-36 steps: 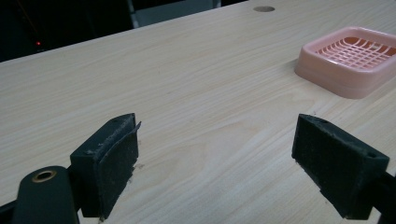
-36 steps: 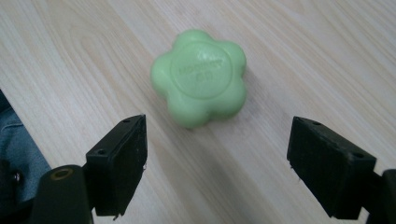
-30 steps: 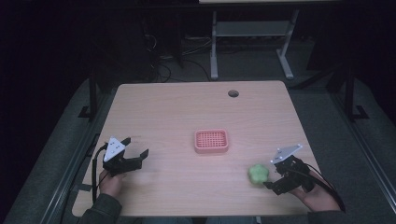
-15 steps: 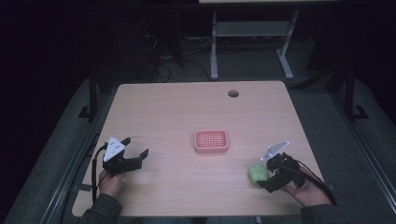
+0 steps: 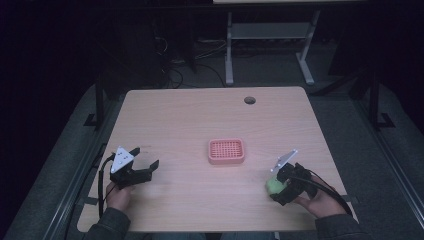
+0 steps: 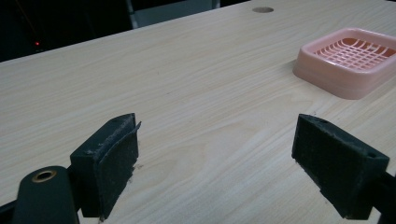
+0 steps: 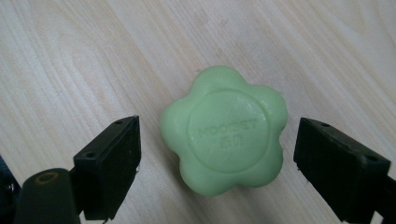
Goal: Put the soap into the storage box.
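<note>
Green flower-shaped soap (image 7: 224,131) lies flat on the wooden table (image 5: 190,115) between my right gripper (image 7: 219,154)'s spread jaws, at four o'clock from the pink basket (image 5: 226,151). My left gripper (image 6: 217,163), agape, holds nothing, well apart at eight o'clock.

We see a pale green flower-shaped soap (image 7: 224,137), a pink dish (image 5: 226,151) with a grid pattern, black tongs (image 6: 219,163) and a light wood-grain worktop (image 5: 190,115).
</note>
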The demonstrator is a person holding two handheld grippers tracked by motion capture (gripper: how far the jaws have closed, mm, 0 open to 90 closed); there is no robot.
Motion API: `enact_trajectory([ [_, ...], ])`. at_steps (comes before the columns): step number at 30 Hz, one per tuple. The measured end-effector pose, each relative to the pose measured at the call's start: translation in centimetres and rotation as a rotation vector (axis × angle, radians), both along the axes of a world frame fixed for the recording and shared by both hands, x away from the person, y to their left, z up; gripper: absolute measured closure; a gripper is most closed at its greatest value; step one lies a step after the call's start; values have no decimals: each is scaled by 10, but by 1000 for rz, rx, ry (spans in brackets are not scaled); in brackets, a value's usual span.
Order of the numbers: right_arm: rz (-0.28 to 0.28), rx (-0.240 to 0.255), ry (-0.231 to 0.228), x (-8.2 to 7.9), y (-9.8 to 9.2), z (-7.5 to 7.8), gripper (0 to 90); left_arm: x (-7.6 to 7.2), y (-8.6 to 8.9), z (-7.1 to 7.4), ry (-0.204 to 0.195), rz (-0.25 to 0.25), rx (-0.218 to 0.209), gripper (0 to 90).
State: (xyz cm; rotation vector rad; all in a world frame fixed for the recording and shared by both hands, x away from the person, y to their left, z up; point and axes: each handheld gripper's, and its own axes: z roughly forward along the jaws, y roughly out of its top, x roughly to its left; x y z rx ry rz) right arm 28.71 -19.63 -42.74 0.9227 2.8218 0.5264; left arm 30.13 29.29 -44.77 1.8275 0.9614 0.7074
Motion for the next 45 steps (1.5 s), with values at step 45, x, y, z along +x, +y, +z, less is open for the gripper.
enact_trajectory([
  [45, 1, -93, 44, 13, 16, -17, 248, 0, 1, 1, -4, 4, -2, 142],
])
